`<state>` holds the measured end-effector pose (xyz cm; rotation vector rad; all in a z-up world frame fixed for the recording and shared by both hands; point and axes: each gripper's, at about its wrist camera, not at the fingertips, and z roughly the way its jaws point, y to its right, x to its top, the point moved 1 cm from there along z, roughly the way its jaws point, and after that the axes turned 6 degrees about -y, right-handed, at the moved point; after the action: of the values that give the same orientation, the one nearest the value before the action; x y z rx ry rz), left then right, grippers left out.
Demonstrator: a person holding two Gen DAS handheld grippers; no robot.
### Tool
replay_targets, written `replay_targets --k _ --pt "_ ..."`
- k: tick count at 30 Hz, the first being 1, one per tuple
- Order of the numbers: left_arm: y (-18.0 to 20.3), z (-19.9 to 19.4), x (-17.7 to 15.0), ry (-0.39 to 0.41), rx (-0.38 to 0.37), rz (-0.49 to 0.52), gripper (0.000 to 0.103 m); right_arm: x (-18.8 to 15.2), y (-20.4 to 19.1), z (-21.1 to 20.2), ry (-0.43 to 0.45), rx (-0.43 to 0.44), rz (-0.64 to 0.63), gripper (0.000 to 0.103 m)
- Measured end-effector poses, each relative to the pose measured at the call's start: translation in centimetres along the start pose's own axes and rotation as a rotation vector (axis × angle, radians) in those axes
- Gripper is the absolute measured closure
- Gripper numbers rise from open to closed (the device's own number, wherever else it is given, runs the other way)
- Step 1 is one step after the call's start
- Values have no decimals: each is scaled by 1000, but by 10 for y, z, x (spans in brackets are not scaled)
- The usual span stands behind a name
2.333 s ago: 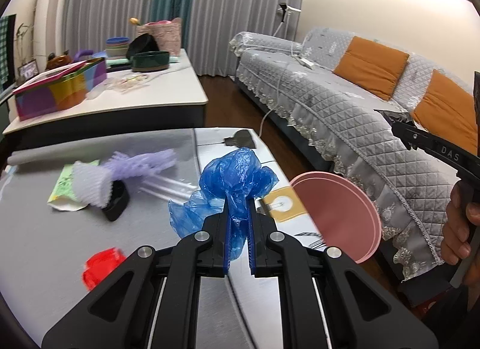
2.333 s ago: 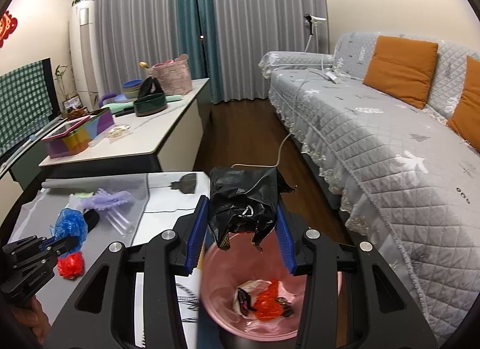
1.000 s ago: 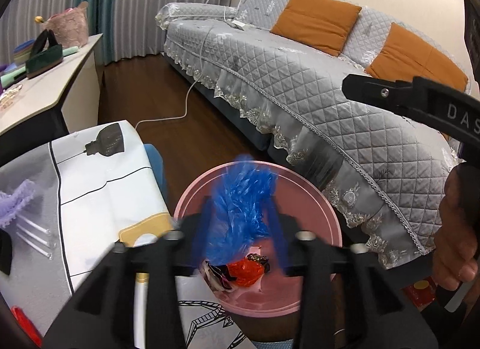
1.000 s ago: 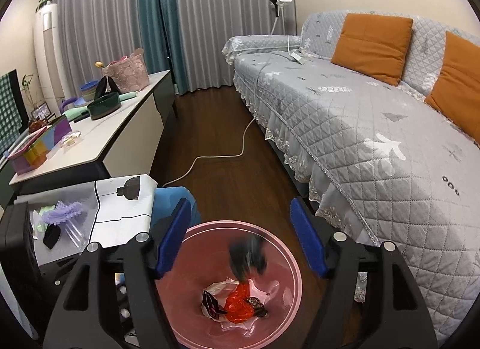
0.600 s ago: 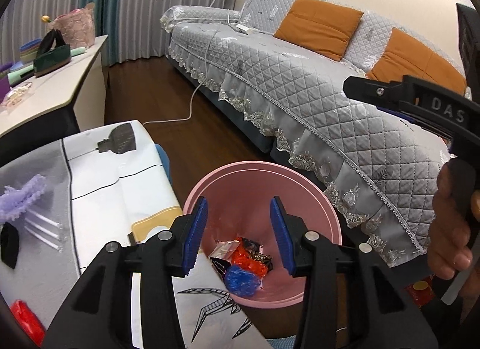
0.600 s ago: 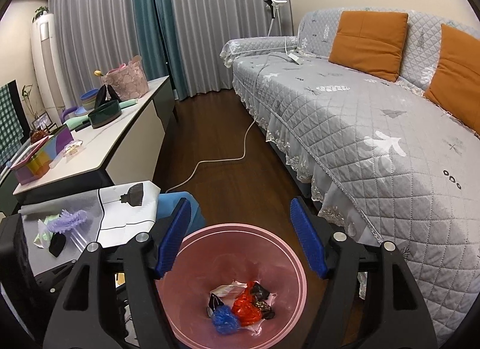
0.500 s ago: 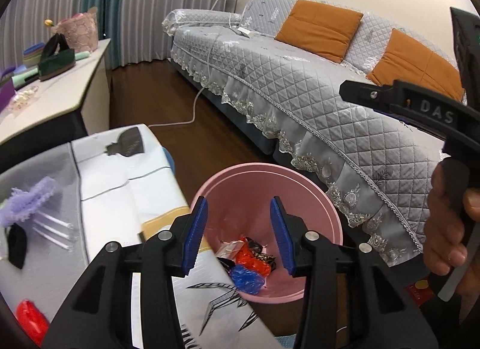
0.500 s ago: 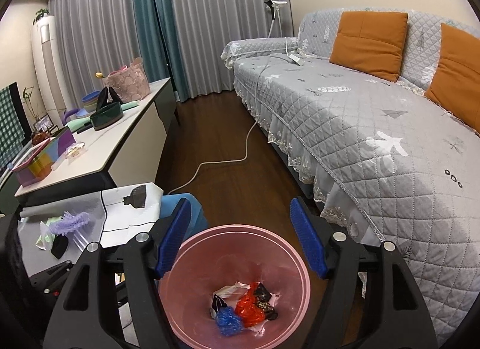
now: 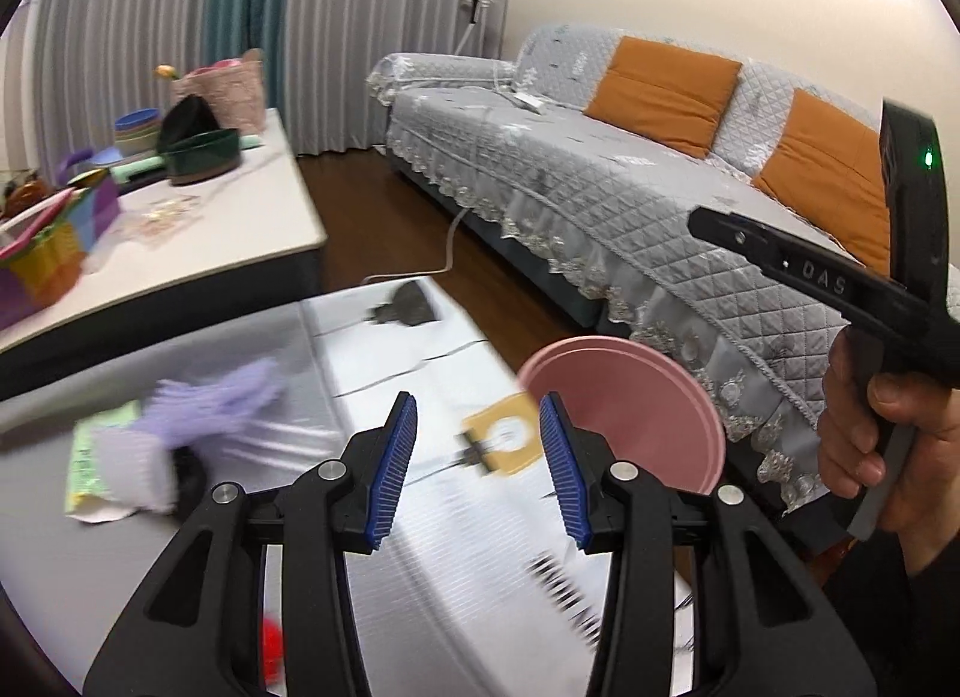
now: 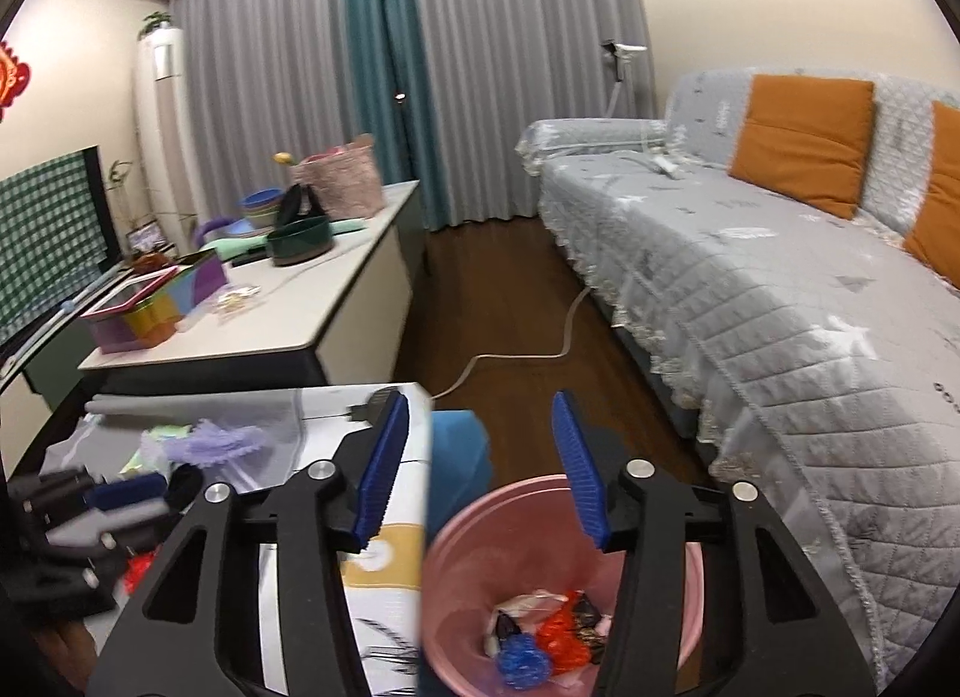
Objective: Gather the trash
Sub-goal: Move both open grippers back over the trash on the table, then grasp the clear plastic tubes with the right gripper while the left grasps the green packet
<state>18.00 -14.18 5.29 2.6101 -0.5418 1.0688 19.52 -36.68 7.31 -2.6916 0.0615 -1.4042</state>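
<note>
While both grippers gape empty, blue wad (image 10: pixel 523 663) in pink bin (image 10: pixel 456 571)

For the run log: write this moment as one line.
left gripper: open, empty, over table | right gripper: open, empty | pink bin: blue wad inside

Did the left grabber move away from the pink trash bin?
Yes. The left gripper has swung left, back over the table; the pink trash bin, framed between its open fingers half a second ago, now sits to the right.
</note>
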Motion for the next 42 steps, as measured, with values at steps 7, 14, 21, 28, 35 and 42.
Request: replay_targets --k 7,14,21,28,35,42 --pt "-83 -38 -5 -6 85 -14 67 -7 -44 17 -40 86 -47 71" --pt "-179 -49 -19 20 169 -129 67 -21 -90 45 -86 150 -94 71" --pt "-247 -34 -42 -5 233 -207 68 -34 -135 79 -132 186 -178 71" --pt "-291 -11 -65 -77 251 -286 68 -46 -165 123 -207 218 -201 71" --pt "-313 12 -80 -130 194 -372 68 -58 -182 164 -301 233 -208 62" --pt "-330 36 -91 -184 153 -442 68 -68 -193 187 -361 240 -214 52"
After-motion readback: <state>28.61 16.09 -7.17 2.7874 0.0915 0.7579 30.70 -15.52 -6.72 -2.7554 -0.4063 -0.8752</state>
